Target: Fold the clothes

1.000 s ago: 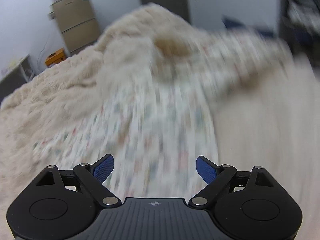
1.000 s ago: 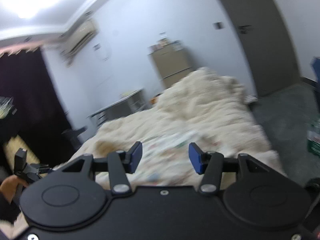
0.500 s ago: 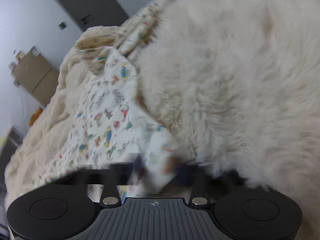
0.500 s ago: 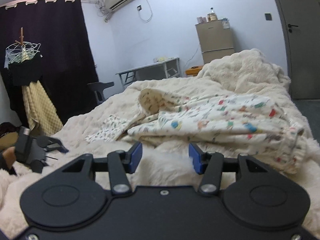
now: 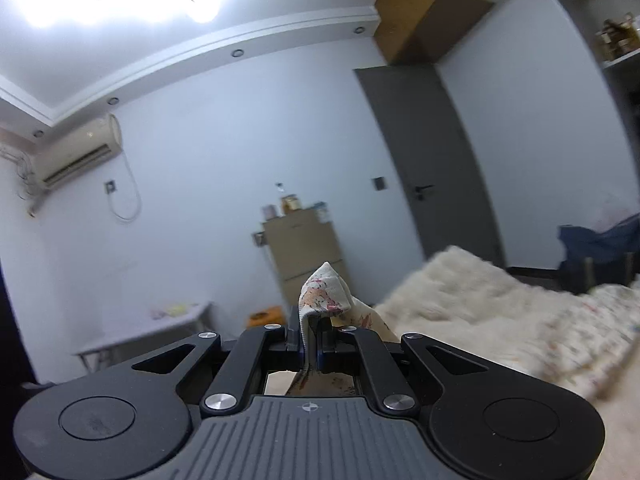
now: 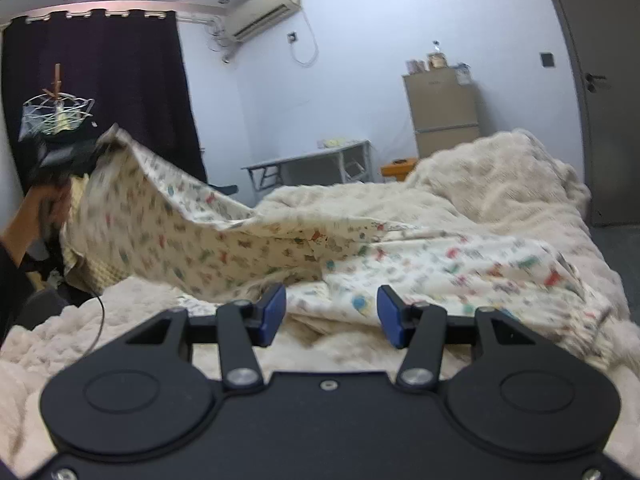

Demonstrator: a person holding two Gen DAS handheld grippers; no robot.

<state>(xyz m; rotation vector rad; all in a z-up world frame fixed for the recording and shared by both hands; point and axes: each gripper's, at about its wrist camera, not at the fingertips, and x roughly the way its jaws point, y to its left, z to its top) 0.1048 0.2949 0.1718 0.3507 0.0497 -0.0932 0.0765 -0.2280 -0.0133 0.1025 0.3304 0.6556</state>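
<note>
Left gripper (image 5: 309,344): went from wide open over the bed to clamped on a corner of the printed garment (image 5: 324,294).
Left gripper height: raised off the fluffy blanket (image 5: 460,300), now aimed level at the far wall.
Printed garment: earlier flat and bunched on the blanket; now one edge lifted high at far left, hanging in a slope.

Around me, not part of my work: a fluffy cream plush blanket (image 6: 500,184) covering the bed; a tan two-door fridge (image 6: 440,110) against the pale wall, small jars on top; a grey metal-legged desk (image 6: 308,166) beside it; an orange box (image 6: 398,169) low between them; a white wall air conditioner (image 6: 264,14); dark curtains (image 6: 100,92); a grey door (image 5: 432,160) with a black handle
</note>
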